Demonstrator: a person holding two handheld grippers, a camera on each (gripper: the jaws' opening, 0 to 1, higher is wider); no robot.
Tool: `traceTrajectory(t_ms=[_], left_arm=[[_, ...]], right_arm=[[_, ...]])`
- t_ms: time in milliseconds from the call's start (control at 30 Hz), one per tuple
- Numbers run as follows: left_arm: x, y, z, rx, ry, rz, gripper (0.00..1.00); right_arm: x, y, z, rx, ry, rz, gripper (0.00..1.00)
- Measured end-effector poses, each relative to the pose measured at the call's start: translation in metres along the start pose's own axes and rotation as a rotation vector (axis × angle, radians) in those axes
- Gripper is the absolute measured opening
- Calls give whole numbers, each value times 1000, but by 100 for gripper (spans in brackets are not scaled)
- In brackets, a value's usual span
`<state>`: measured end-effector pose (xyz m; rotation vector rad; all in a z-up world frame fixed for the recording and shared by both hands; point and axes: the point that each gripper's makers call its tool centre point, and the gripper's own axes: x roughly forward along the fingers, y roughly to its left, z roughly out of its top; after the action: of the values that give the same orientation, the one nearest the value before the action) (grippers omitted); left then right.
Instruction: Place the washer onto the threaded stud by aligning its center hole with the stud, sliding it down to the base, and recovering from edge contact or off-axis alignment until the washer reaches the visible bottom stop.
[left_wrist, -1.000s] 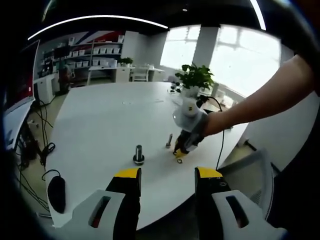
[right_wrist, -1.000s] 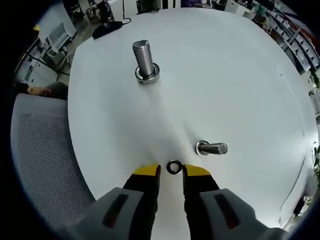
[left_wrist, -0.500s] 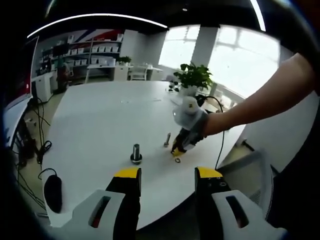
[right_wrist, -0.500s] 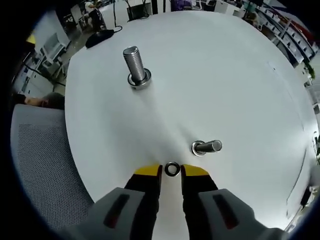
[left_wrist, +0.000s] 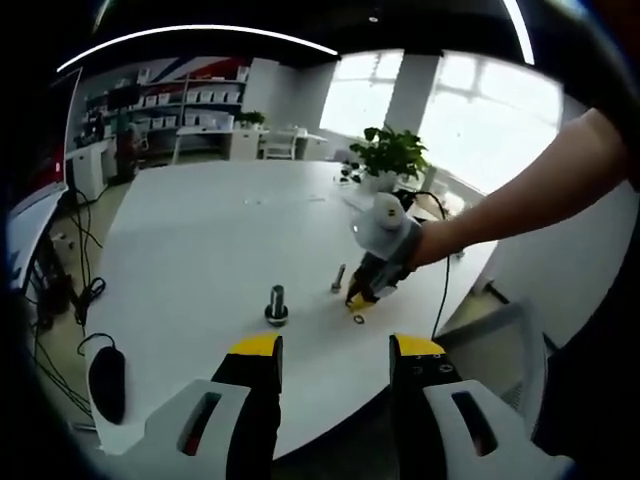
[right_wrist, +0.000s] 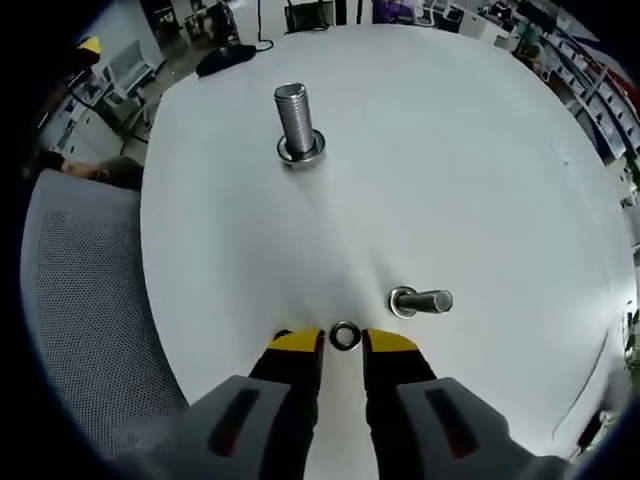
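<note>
Early in the task, by the look of it: washer (right_wrist: 345, 336) flat on the white surface (right_wrist: 480, 170), between the yellow tips of the right hand-held gripper (right_wrist: 343, 340), jaws close on either side but contact not discernible. Not yet lifted, not yet on any stud. Large upright threaded stud (right_wrist: 296, 122) well apart, smaller stud (right_wrist: 422, 300) just beside the washer. Alignment, slide and seating all left.

From the left gripper view: left hand-held gripper (left_wrist: 335, 350) open, empty, held back from the surface edge; also the person's arm (left_wrist: 520, 205), a potted plant (left_wrist: 388, 158) and a computer mouse (left_wrist: 107, 382).
</note>
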<state>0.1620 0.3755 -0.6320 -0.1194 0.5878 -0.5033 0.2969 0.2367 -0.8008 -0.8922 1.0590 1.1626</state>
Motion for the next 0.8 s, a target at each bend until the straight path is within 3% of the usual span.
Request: traceTrajectory(t_ms=[233,633,800], left_arm=[[-1,2,0,-2,-2,2,41],[-5,7,-1,-5,-3,11,41],[-6,8,-2,-9,-7,14,41]], right_arm=[[0,-1,0,-77,19,12,16],[-1,0,1,-21,102,-14,14],[-1,0,0,-5,89,-40,14]])
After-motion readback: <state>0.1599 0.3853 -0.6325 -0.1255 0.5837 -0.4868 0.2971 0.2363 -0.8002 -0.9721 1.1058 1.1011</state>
